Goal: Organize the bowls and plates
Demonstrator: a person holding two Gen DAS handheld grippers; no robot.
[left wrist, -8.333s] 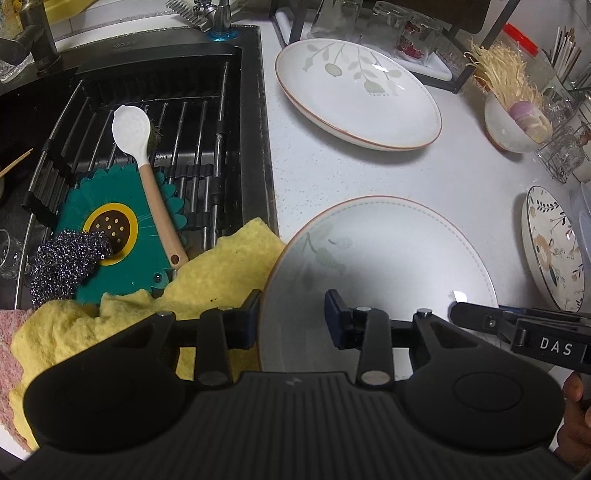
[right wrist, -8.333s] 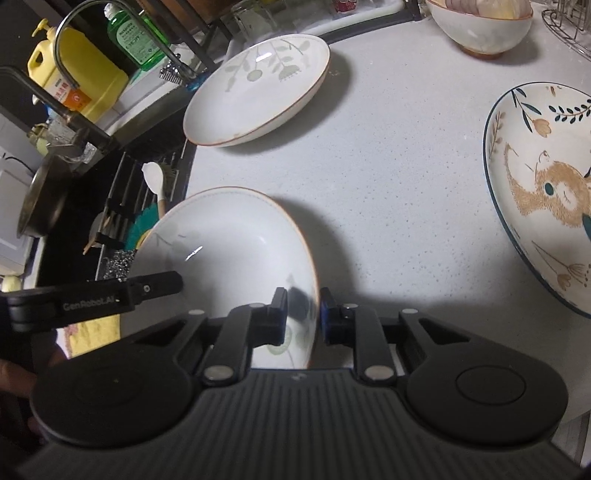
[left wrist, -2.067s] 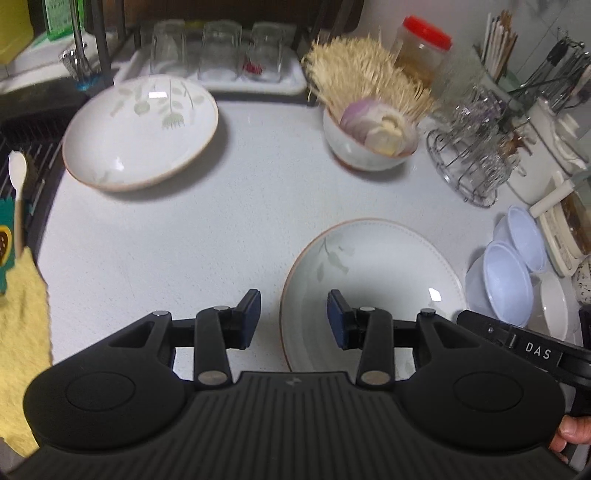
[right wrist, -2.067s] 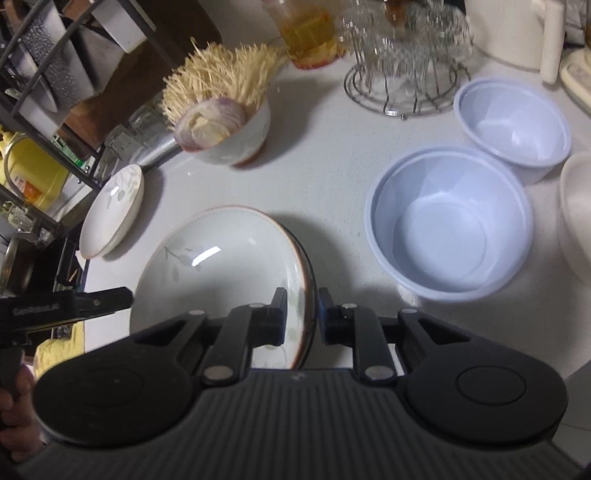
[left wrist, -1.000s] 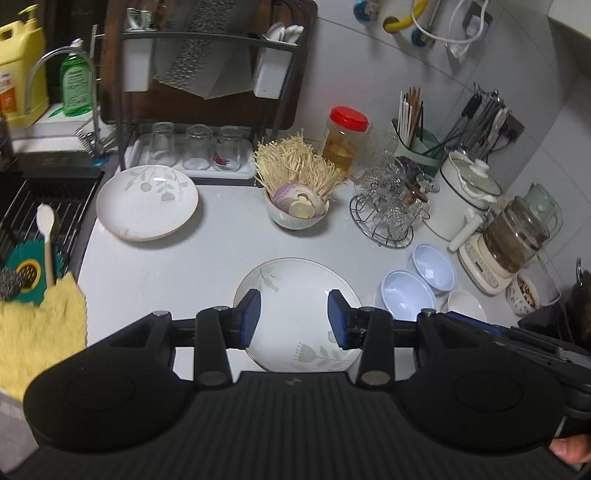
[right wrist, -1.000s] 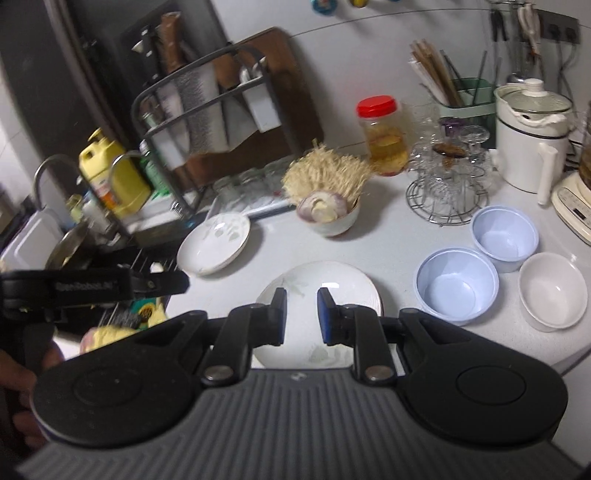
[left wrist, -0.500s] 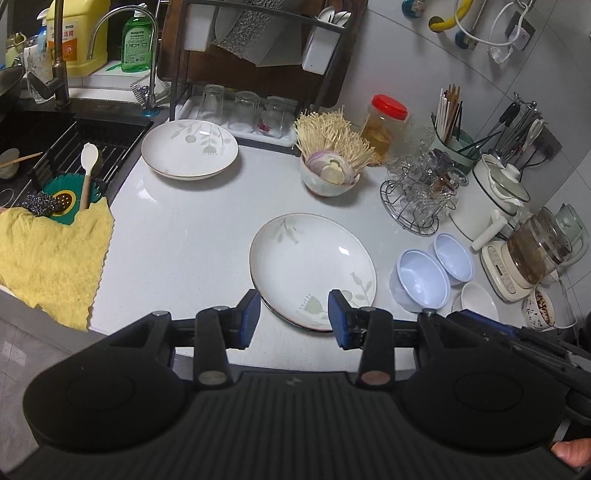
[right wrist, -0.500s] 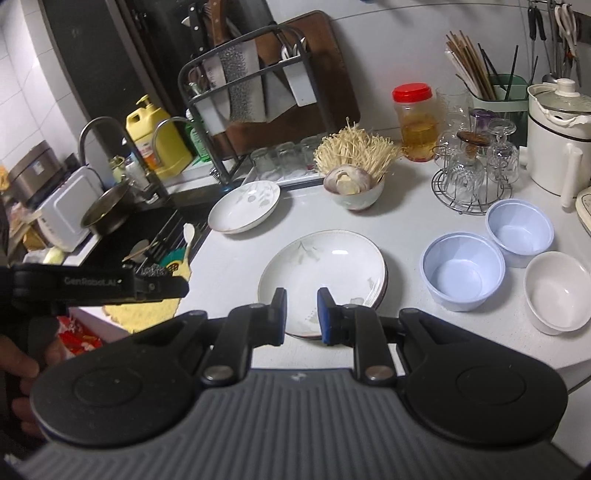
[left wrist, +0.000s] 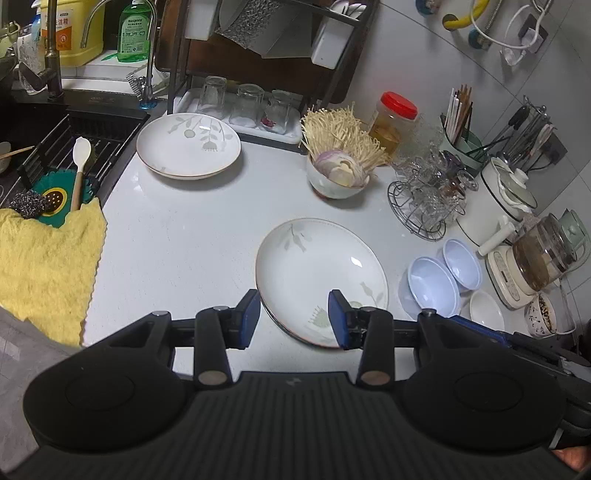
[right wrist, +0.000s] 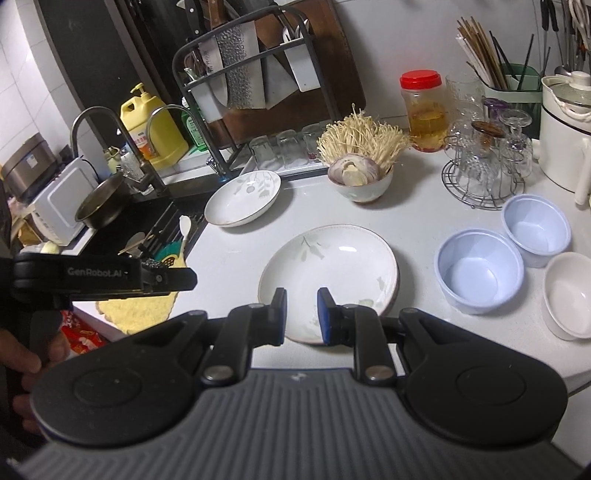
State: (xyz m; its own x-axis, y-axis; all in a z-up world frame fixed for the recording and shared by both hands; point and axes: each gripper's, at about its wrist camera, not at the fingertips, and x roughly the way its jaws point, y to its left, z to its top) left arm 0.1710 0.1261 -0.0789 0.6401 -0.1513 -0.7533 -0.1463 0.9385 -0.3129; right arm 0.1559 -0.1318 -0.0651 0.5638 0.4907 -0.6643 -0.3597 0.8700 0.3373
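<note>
White leaf-patterned plate (left wrist: 317, 273) lies flat mid-tabletop (left wrist: 177, 240), atop a darker-rimmed plate. A second plate (left wrist: 188, 146) sits near the sink; blue bowls (right wrist: 480, 269) stand to its right. Left tool (left wrist: 293, 314) and right tool (right wrist: 300, 314) hover above, fingers apart, empty.

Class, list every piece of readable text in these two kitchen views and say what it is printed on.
"GenRobot.AI": on the left gripper body, seen in the right wrist view.
"maxprote": on the green bottle by the tap.
Yellow jug label: characters too blurred to read.
Plates, bowls, red-lidded jar: no readable text.
</note>
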